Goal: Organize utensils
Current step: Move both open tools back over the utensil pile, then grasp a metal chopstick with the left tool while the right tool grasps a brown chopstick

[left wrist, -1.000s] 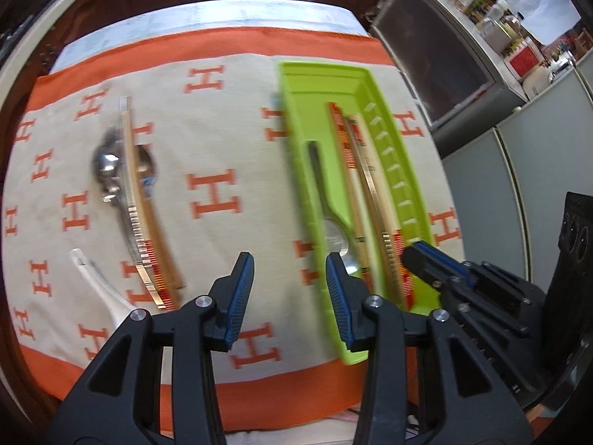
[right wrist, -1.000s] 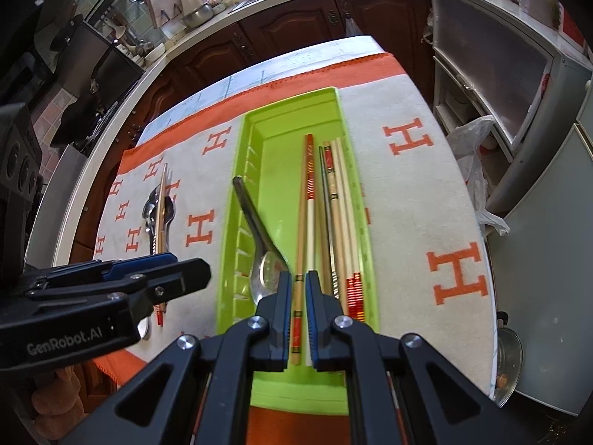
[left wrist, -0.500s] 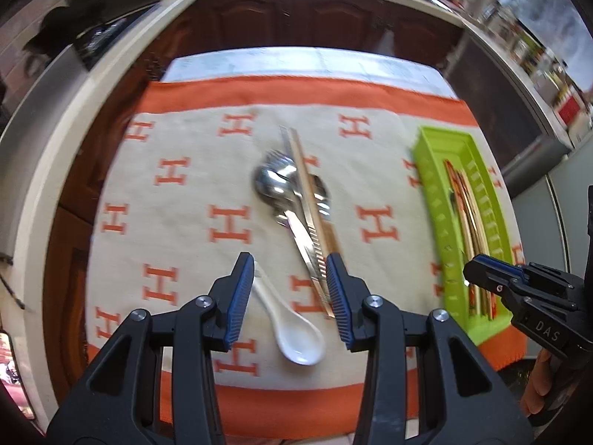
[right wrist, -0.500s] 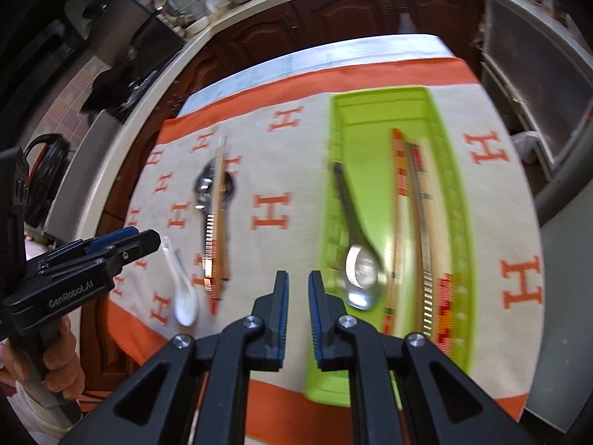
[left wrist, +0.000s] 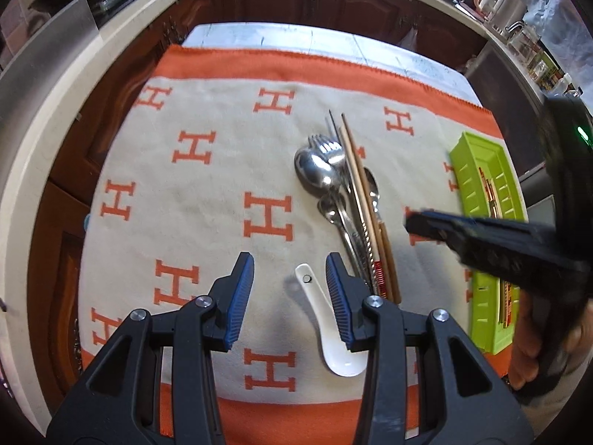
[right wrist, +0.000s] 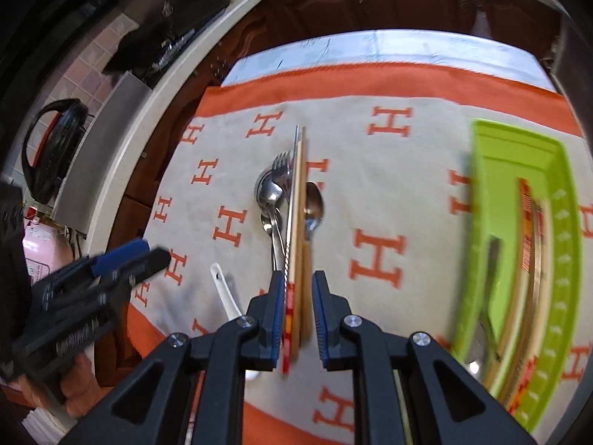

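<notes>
left tool [left wrist: 290, 298]: apart over ladle [left wrist: 326, 319] | right tool [right wrist: 295, 311]: opening (astride chopsticks [right wrist: 298, 222], angled down)

Table [left wrist: 296, 39]: orange-bordered cloth [left wrist: 207, 200] spread over it.

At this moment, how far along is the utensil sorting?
Done: chopsticks and one spoon lie in the green tray. In hand: nothing; the right gripper, jaws just opening, is lined up with the chopsticks on the cloth. Left: those, the metal spoons and fork, and the white spoon.
</notes>
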`<state>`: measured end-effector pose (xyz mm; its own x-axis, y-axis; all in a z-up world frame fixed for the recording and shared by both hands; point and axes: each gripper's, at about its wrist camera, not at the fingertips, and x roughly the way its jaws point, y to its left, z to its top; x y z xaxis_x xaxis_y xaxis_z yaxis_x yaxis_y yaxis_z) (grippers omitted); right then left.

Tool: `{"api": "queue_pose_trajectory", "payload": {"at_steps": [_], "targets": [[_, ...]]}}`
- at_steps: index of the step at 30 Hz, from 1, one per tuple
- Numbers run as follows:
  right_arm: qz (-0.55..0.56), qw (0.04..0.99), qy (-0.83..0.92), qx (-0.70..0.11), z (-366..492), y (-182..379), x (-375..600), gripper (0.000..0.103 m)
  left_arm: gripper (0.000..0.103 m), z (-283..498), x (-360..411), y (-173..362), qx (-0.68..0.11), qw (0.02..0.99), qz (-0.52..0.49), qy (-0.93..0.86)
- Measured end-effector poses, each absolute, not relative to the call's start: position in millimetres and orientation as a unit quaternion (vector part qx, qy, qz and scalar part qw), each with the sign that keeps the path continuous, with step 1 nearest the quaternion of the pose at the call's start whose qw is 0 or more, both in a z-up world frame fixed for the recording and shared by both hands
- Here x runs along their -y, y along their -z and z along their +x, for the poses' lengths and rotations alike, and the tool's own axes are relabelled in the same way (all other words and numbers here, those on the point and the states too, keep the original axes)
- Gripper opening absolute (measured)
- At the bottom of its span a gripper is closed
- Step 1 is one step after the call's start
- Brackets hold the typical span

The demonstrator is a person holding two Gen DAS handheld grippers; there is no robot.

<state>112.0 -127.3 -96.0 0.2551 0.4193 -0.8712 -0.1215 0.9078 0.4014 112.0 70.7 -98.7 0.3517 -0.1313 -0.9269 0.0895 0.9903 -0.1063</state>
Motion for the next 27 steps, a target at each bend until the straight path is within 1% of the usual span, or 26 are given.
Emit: {"api": "queue_pose_trajectory", "payload": {"at_steps": [8,9,11,13,19,21,22,23,27], "targets": [[0.119,0.756,-0.169,-0.621,161.8,139.0,106.1,0.015,0.037,122.1,-79.2,116.3,-0.577,0.813,-0.028,0.075],[0.119,0.753,-0.167,-0.626,167.1,143.9,104.5,0.016,0.037,123.3,-79.8,117.7,-0.579,0.812,-0.029,0.074],[0.113,0.751,-0.163,-0.63,174.6,150.3,101.4,0.021,0.037,127.0,-81.7,120.9,-0.583,0.809,-0.033,0.075],[0.107,0.751,-0.159,-0.632,179.2,154.7,100.5,0.023,0.037,129.7,-82.6,123.6,-0.586,0.806,-0.036,0.076],[0.105,0.751,-0.17,-0.629,185.7,160.0,96.4,0.024,0.037,134.0,-80.5,126.3,-0.589,0.803,-0.038,0.082],[0.104,0.751,-0.177,-0.627,186.3,161.1,93.3,0.019,0.037,134.3,-79.0,126.4,-0.589,0.803,-0.037,0.083],[0.105,0.749,-0.181,-0.629,186.9,161.8,92.1,0.012,0.037,134.4,-78.7,126.0,-0.589,0.803,-0.037,0.084],[0.11,0.744,-0.185,-0.632,186.7,163.2,91.3,0.007,0.037,134.3,-76.7,125.8,-0.589,0.803,-0.035,0.086],[0.117,0.749,-0.18,-0.627,181.6,159.8,93.9,0.006,0.037,134.8,-69.3,125.1,-0.589,0.802,-0.028,0.092]]}}
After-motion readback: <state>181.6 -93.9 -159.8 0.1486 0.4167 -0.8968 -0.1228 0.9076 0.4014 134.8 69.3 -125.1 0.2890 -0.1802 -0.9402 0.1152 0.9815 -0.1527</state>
